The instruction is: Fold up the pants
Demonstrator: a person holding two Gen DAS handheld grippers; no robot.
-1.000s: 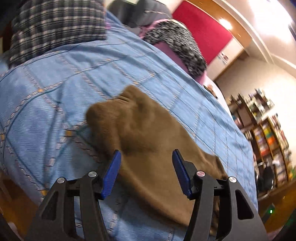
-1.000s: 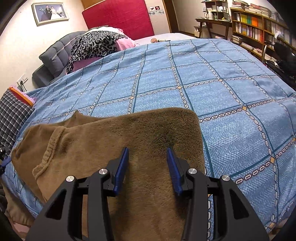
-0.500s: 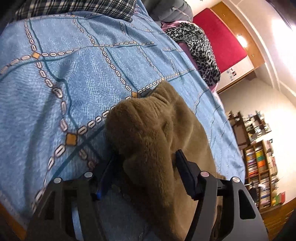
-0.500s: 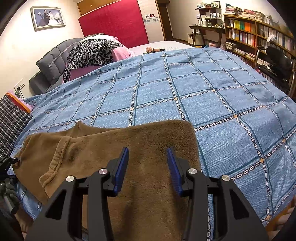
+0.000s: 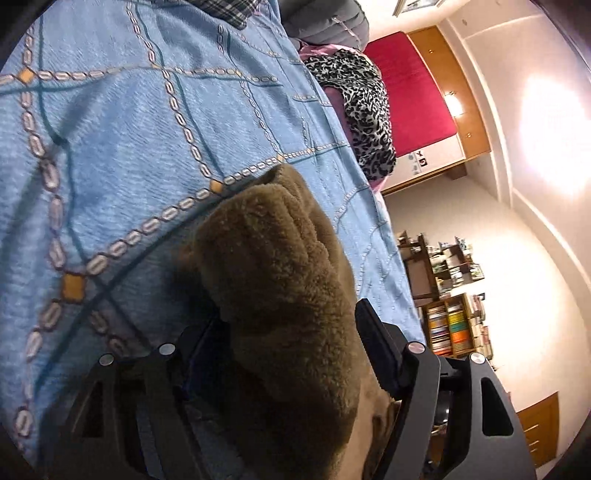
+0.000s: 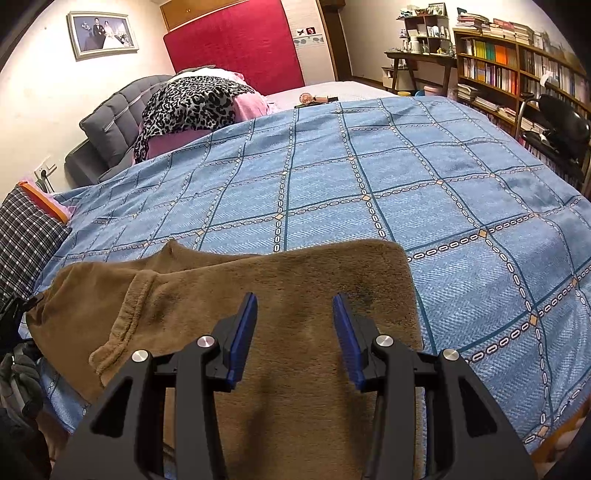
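On the bed's blue checked blanket [image 6: 369,177] lie the brown pants [image 6: 295,295]. The left gripper [image 5: 291,332] straddles a bunched end, whether it pinches unclear; the right gripper [image 6: 293,325] hovers, fingers apart, empty.

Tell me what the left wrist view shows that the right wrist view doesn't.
Left wrist only: the left claw open around a bunched end of the brown pants, fleece filling the gap.

Right wrist only: the right claw open above the pants' flat folded part, the plaid pillow and a framed photo.

Both: the blue bedspread, leopard-print blanket, red headboard.
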